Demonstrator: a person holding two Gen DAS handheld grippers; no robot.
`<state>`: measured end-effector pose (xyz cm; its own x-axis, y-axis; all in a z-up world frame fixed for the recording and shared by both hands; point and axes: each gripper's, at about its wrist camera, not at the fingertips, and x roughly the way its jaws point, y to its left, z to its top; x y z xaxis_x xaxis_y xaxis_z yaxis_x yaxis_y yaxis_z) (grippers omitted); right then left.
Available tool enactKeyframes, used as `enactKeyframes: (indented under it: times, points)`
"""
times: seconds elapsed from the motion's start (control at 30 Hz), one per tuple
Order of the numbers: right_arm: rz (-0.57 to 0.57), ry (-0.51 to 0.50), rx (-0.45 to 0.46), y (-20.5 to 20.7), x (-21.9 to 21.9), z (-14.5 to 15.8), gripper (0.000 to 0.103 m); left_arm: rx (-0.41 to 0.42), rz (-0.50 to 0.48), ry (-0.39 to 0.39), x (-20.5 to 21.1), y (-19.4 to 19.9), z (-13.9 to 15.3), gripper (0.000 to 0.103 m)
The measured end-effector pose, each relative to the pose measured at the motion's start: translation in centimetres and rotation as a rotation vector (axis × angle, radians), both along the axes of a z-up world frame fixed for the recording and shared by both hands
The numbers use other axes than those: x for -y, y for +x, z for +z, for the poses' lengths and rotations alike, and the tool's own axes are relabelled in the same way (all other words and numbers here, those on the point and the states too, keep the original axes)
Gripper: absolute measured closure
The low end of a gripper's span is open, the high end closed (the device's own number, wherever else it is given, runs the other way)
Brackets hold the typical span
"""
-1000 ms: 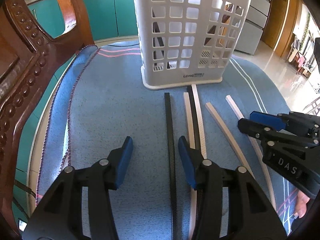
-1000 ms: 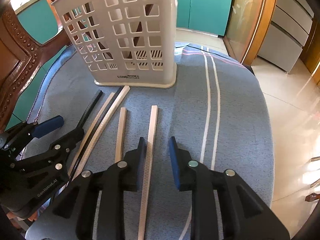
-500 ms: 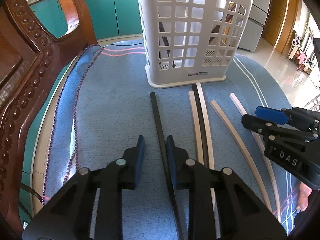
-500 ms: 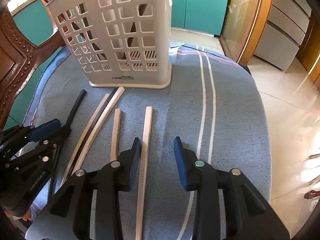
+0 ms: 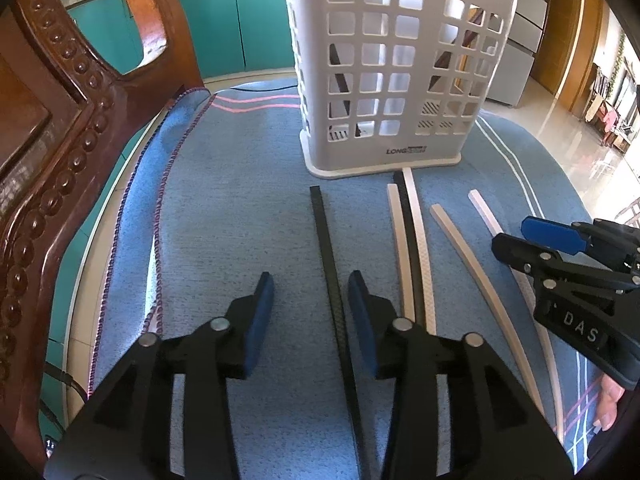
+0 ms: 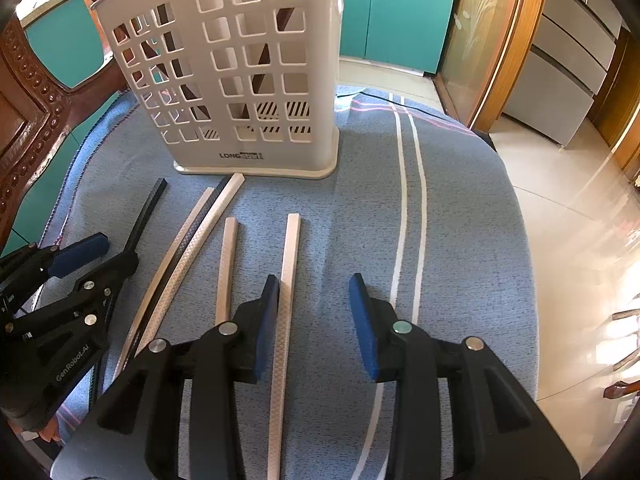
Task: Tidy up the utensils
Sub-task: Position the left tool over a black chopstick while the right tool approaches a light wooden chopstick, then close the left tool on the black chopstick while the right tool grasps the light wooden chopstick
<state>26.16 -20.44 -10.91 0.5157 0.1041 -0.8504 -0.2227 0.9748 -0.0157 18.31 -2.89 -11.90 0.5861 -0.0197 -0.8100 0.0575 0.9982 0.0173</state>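
**Left jaws part again beside the black stick**

Half a second back, the left gripper (image 5: 310, 304) had its blue pads drawn close around the black chopstick (image 5: 326, 248); now the jaws are opening, the stick lying between them nearer the right-hand pad, with no visible press on it. A full second back, the same stick lay just left of that pad and ran straighter; its far tip now leans slightly left. The right gripper (image 6: 314, 312) has spread a little since then, and it stands released and empty of grip: the white chopstick (image 6: 289, 256) runs just beside its left-hand pad, apart from the other.

All the sticks lie flat on the blue tablecloth (image 5: 240, 200), long axes running from the grippers toward the white slotted basket (image 5: 396, 80), which stands upright beyond their far tips. Between the two outer sticks, three more lie bunched (image 5: 408, 240), white, black, white, the right pair reaching the basket's base. Another pale stick (image 6: 227, 256) lies alone, parallel to its neighbours.
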Motion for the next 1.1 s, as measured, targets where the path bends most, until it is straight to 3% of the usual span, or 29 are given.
enactKeyframes:
  times: [0.3, 0.4, 0.47, 0.53, 0.67, 0.93, 1.0, 1.07, 1.1]
  points:
    - [0.001, -0.009, 0.006, -0.2, 0.0, -0.2, 0.061, -0.001, 0.006, 0.001, -0.2, 1.0, -0.2, 0.054]
    - [0.001, -0.01, 0.006, -0.2, 0.0, -0.2, 0.061, -0.001, -0.024, -0.013, -0.2, 1.1, -0.2, 0.069]
    - [0.0, -0.012, 0.007, -0.3, -0.1, -0.2, 0.061, -0.001, -0.054, -0.009, 0.4, 1.0, -0.1, 0.085]
    - [-0.001, -0.012, 0.007, -0.3, -0.1, -0.2, 0.061, -0.004, -0.087, -0.006, 0.8, 0.9, -0.1, 0.093]
    - [-0.001, -0.01, 0.006, -0.3, 0.0, -0.2, 0.061, -0.031, -0.108, -0.045, 0.6, 0.8, 0.0, 0.095]
    - [-0.008, -0.018, 0.008, -0.1, -0.2, -0.1, 0.06, -0.044, -0.067, -0.074, -0.6, 1.6, -0.2, 0.093]
    - [-0.009, -0.019, 0.009, -0.1, -0.4, -0.1, 0.06, -0.041, -0.065, -0.065, -0.1, 1.7, -0.2, 0.087]
    - [-0.008, -0.02, 0.011, 0.0, -0.5, -0.2, 0.06, -0.045, -0.062, -0.065, 0.3, 2.4, -0.3, 0.072]
    - [-0.008, -0.019, 0.012, 0.0, -0.6, -0.2, 0.06, -0.047, -0.062, -0.06, 0.6, 2.6, -0.2, 0.07]
